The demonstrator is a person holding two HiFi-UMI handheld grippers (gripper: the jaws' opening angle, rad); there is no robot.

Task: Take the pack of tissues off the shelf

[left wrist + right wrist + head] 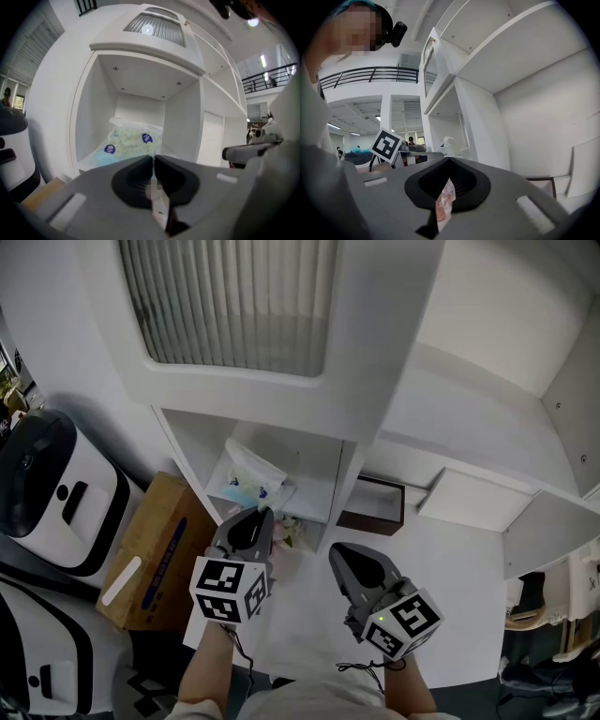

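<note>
White shelf unit (349, 470) fills most of the view, with the pack of tissues (249, 476) sitting inside its open cubby. Left gripper (264, 514) hangs just in front of that cubby, jaws pinched together on nothing. Right gripper (336, 551) is closed and empty too.

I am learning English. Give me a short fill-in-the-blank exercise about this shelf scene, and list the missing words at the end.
1. The pack of tissues lies inside an open compartment of the white ____.
2. The jaws of the left tool are ____, with nothing held between them.
3. In the head view, the cardboard box stands to the ____ of that compartment.
Missing words: shelf; shut; left.
</note>
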